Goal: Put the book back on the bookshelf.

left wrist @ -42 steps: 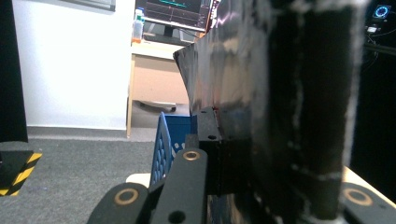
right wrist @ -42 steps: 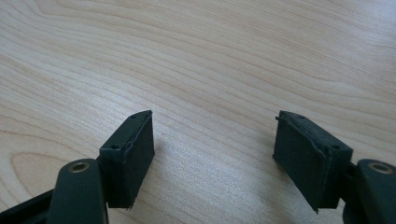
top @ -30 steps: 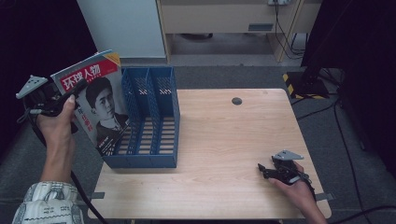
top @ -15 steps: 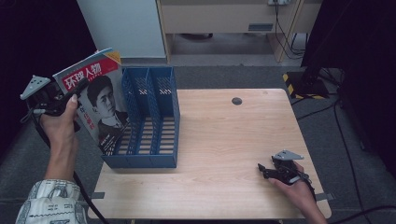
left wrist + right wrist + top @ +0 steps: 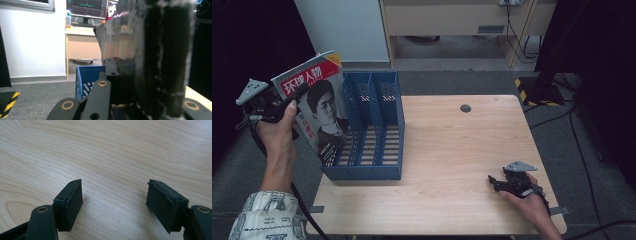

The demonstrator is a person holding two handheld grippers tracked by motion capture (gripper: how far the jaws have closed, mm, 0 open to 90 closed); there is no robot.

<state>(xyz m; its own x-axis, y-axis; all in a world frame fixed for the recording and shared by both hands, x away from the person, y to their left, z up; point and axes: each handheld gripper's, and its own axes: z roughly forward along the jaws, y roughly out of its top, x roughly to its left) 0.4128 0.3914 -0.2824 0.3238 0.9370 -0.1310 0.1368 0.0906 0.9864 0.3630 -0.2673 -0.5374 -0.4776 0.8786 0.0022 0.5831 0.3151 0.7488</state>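
Beside table (image 5: 452,150), left tool (image 5: 299,92) grips magazine (image 5: 314,107) (upright).

magazine (image 5: 314,107) cover — red banner, white Chinese title "环球人物"; smaller print below too small to read.

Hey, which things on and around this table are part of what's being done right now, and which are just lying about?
In the job:
- magazine, clamped in the left tongs
- blue file rack, right beside the magazine

Lying about:
- right tongs, open and empty, resting on the table
- small dark round spot near the table's far edge
- desk with monitors in the background
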